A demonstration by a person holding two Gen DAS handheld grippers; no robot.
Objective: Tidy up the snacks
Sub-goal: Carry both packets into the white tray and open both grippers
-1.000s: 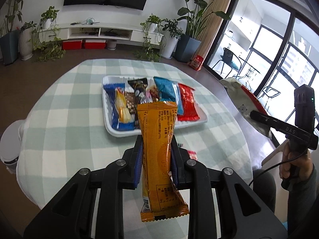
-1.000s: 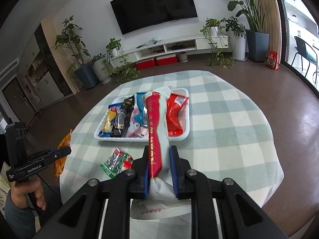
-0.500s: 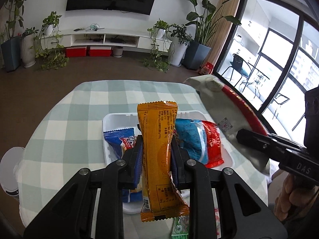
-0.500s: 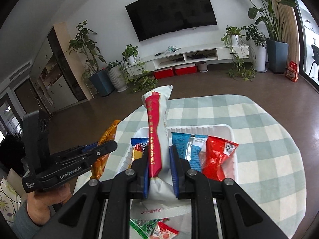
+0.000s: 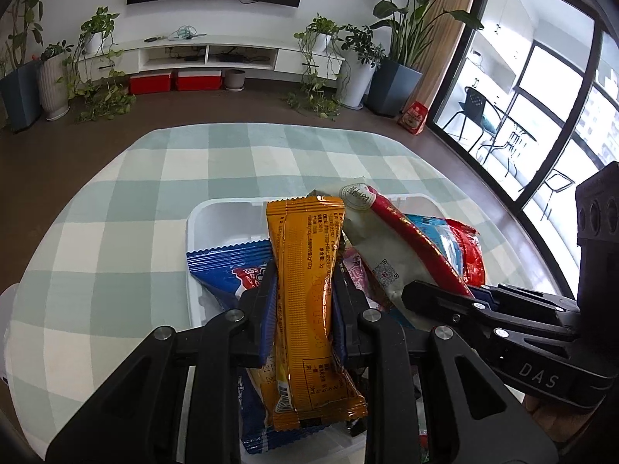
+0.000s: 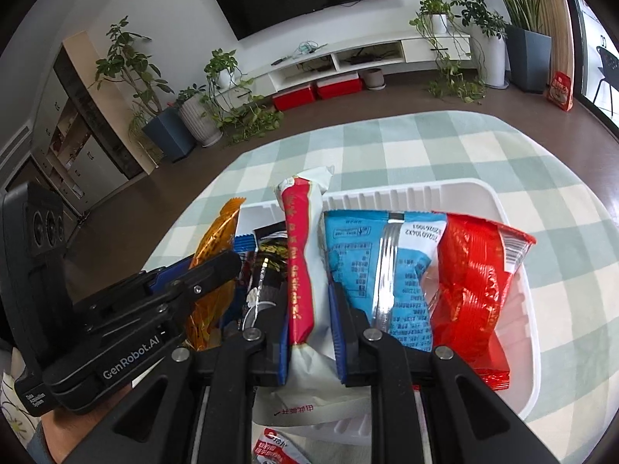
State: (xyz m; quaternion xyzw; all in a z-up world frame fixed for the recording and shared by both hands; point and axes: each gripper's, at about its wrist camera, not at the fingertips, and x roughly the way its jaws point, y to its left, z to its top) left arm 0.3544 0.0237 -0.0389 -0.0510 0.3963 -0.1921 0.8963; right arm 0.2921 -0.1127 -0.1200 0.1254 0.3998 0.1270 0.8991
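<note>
My left gripper (image 5: 303,301) is shut on an orange snack packet (image 5: 305,270), held just above the white tray (image 5: 216,216). My right gripper (image 6: 311,309) is shut on a white packet with a red stripe (image 6: 300,255), also over the tray (image 6: 518,294). The two grippers are side by side; the right one (image 5: 433,294) shows in the left wrist view and the left one (image 6: 209,270) in the right wrist view. In the tray lie a blue packet (image 5: 228,266), a light blue packet (image 6: 371,263), a red packet (image 6: 472,282) and a dark packet (image 6: 267,266).
The tray sits on a round table with a green and white checked cloth (image 5: 116,232). A small red and white packet (image 6: 274,444) lies on the cloth in front of the tray. Plants (image 5: 93,77) and a TV unit (image 5: 216,54) stand beyond.
Both grippers moved forward and down with their packets, from the near table edge to right over the tray. They came close together. Both stayed shut.
</note>
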